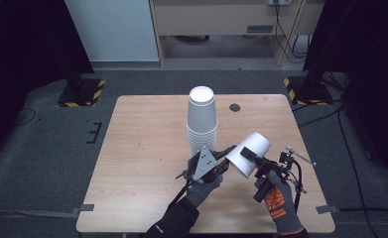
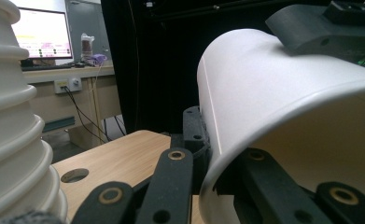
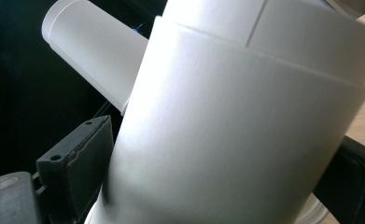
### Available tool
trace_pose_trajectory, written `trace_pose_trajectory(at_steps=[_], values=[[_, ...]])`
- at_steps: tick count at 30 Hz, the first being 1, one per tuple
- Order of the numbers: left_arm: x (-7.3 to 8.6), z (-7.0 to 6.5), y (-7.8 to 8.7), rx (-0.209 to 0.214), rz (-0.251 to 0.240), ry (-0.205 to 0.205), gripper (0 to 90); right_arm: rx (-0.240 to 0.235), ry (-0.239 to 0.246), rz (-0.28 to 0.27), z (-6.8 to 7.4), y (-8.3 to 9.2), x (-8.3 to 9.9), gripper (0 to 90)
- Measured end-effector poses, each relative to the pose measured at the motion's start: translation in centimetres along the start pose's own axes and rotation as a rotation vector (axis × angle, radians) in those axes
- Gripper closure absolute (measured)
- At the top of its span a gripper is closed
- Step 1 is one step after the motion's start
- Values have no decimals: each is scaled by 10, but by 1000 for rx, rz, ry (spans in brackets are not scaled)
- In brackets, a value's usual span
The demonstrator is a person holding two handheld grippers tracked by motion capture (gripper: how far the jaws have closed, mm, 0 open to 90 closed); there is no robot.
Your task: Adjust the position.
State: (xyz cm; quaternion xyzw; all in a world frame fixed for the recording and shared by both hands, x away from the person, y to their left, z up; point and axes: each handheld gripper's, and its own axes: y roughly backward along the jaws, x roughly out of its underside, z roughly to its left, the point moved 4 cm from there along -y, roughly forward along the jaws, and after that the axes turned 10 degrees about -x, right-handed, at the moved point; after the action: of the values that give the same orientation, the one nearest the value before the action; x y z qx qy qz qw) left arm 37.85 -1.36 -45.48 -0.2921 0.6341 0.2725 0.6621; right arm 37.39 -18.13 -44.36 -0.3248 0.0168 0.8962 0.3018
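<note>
A tall stack of upturned white paper cups (image 1: 202, 121) stands at the table's far middle and rises at the left of the left gripper view (image 2: 12, 140). My right gripper (image 1: 253, 159) is shut across the side of a white cup (image 1: 251, 151), which lies tilted above the table with its base pointing away and up. In the right gripper view this cup (image 3: 245, 130) shows a stepped edge, like two cups nested, between the jaws of the right gripper (image 3: 217, 168). My left gripper (image 1: 226, 157) is shut on the cup's open rim (image 2: 217, 154), one jaw inside and one outside.
The wooden table (image 1: 147, 163) has a round hole (image 1: 234, 107) behind the stack. Black-and-yellow stand bases (image 1: 82, 91) sit on the floor beyond both far corners. A desk with a lit monitor (image 2: 42, 35) stands past the table.
</note>
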Motion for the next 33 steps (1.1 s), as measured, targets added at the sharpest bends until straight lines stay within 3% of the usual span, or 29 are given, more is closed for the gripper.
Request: trace_pose_trajectory(at_steps=[11, 33], values=[[-2, 0, 4, 21, 21, 7, 868, 1, 19, 10, 0, 0, -2, 52], [-4, -3, 18, 56, 40, -13, 871, 23, 31, -46, -7, 8, -12, 25]])
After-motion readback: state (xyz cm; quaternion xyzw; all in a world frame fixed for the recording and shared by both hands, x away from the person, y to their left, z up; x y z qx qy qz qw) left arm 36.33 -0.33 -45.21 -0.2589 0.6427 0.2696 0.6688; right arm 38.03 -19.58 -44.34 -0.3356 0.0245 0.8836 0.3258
